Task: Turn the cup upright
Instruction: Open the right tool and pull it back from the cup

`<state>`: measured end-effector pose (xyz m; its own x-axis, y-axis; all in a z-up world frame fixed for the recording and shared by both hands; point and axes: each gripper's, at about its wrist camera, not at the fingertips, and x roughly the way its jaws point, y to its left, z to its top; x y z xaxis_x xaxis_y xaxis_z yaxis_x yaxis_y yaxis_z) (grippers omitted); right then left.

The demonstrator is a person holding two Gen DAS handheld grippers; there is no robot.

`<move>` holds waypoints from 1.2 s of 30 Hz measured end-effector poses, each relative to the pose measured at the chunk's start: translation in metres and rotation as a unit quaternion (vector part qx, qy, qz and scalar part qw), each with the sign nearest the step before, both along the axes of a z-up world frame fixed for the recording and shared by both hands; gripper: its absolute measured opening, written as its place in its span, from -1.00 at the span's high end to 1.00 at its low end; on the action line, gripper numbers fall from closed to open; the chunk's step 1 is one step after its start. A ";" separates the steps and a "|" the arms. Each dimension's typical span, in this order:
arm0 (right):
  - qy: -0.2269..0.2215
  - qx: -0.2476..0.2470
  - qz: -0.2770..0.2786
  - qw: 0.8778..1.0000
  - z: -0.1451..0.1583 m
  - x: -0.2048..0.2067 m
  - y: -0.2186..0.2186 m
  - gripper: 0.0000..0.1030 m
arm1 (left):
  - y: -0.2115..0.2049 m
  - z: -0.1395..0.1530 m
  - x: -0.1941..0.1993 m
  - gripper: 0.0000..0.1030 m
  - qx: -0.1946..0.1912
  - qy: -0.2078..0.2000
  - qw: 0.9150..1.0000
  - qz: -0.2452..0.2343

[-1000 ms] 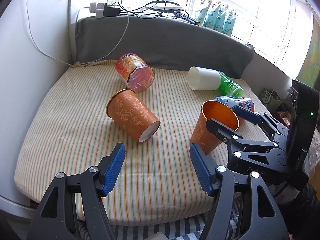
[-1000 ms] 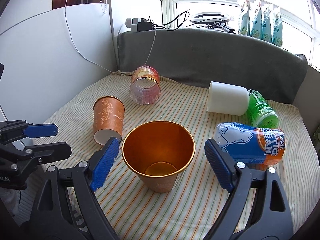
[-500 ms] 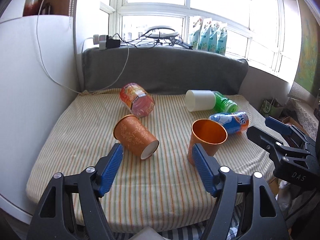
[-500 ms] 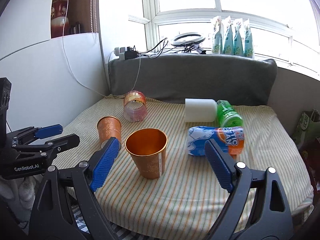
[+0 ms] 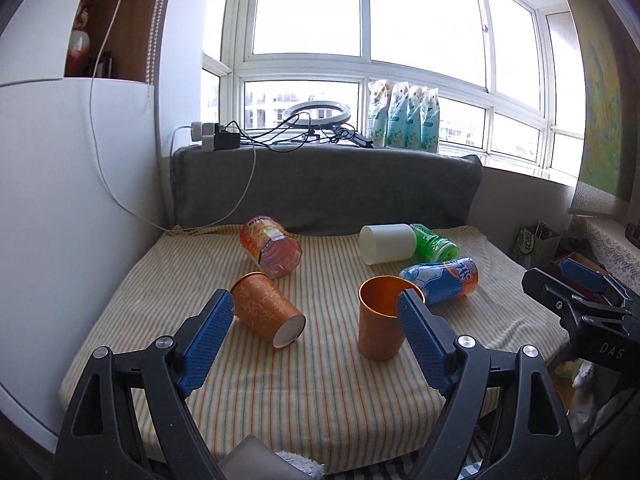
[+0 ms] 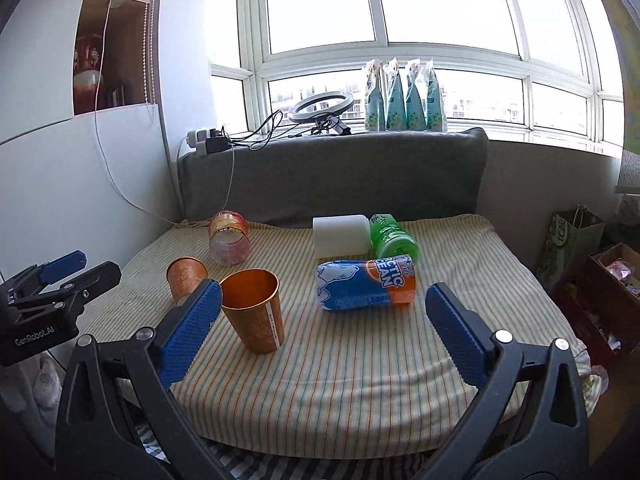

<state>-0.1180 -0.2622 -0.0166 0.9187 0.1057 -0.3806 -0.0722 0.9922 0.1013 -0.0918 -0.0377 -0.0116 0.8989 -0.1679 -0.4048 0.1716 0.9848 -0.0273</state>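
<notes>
Left hand-held gripper (image 5: pixel 310 334) and right hand-held gripper (image 6: pixel 320 330), both wide apart, empty.

We are in a home, in a room by a bay window (image 5: pixel 368 40). We see a striped cushioned seat (image 6: pixel 360 352) with a grey backrest (image 5: pixel 328 188), a ring light (image 6: pixel 322 106) and chargers on the sill, and a wooden shelf (image 5: pixel 100 28) holding a vase.

bare striped cloth (image 6: pixel 360 380) in front, fallen cups (image 5: pixel 266 310) and bottles (image 6: pixel 366 286) crowding behind
</notes>
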 end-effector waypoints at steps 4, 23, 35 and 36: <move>-0.004 0.001 -0.001 1.000 0.000 -0.005 0.000 -1.00 | 0.001 -0.001 -0.007 -0.63 0.002 -0.006 1.000 0.005; -0.018 0.003 -0.001 1.000 0.005 -0.014 0.001 -1.00 | 0.001 0.004 -0.018 -0.63 0.004 -0.025 1.000 0.012; -0.015 0.005 0.001 1.000 0.005 -0.013 0.001 -1.00 | 0.000 0.006 -0.016 -0.63 0.008 -0.025 1.000 0.015; -0.015 0.005 0.001 1.000 0.005 -0.013 0.001 -1.00 | 0.000 0.006 -0.016 -0.63 0.008 -0.025 1.000 0.015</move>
